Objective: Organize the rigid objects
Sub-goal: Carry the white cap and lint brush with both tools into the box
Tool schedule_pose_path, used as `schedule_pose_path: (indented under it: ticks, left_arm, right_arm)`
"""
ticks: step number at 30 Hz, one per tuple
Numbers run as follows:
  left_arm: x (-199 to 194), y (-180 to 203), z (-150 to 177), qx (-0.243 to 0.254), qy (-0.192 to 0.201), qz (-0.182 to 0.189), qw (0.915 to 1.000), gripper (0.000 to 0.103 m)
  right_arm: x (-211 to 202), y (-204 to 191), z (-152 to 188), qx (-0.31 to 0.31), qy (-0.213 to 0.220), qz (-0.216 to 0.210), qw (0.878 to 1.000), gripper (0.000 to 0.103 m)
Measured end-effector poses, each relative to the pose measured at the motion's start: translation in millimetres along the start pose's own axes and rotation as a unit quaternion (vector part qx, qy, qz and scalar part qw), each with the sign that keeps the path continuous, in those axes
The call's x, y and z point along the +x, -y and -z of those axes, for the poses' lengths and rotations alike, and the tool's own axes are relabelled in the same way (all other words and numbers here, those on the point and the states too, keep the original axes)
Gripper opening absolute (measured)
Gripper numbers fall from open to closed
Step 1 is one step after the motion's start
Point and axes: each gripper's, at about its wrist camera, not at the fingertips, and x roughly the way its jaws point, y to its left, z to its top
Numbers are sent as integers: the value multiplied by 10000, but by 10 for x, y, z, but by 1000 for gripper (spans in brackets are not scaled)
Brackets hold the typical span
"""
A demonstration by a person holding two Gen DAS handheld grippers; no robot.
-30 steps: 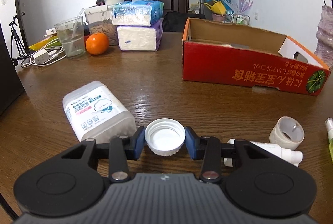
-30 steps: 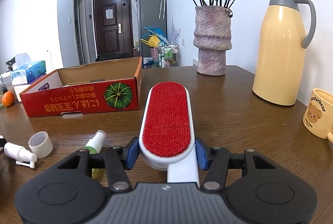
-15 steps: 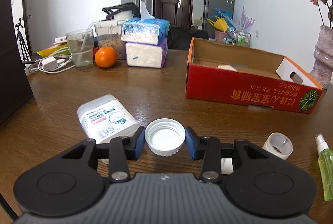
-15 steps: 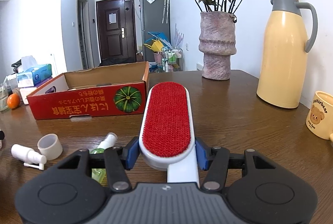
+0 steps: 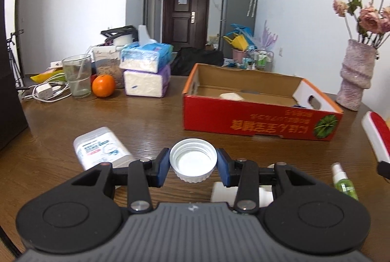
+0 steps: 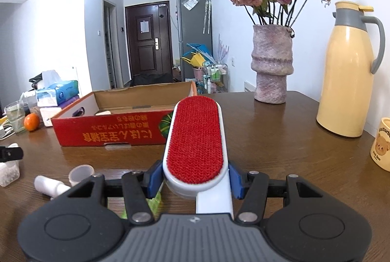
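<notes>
My left gripper [image 5: 193, 165] is shut on a white screw cap [image 5: 193, 159] and holds it above the table, short of the open red cardboard box [image 5: 258, 120]. My right gripper [image 6: 196, 178] is shut on a white lint brush with a red pad [image 6: 197, 137], raised above the table and pointing at the box [image 6: 114, 131]. The brush also shows at the right edge of the left wrist view [image 5: 376, 132]. The box holds a pale flat object [image 5: 231, 96].
On the table lie a white plastic container [image 5: 102, 148], a green spray bottle [image 5: 342, 180], a white spray bottle [image 6: 50, 185] and a translucent cap [image 6: 80, 173]. Tissue packs [image 5: 146, 72], an orange [image 5: 103, 85], a glass [image 5: 77, 75], a vase [image 6: 271, 64], a thermos [image 6: 349, 69] and a mug [image 6: 381, 143] stand around.
Both grippers have risen from the table with their objects still held. The left view now looks from higher up, and the right gripper has come closer to the box.
</notes>
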Motion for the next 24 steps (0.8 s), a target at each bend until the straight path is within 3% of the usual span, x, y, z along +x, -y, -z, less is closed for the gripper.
schedule_pose_path:
  ticks: [12, 24]
  left_arm:
    - [-92, 302, -232, 112, 238, 303, 9992, 41]
    - [55, 450, -464, -54, 378, 324, 9987, 42]
  right_arm:
    - [24, -277, -247, -133, 166, -289, 9994, 54]
    - [201, -460, -454, -112, 250, -461, 9986, 54]
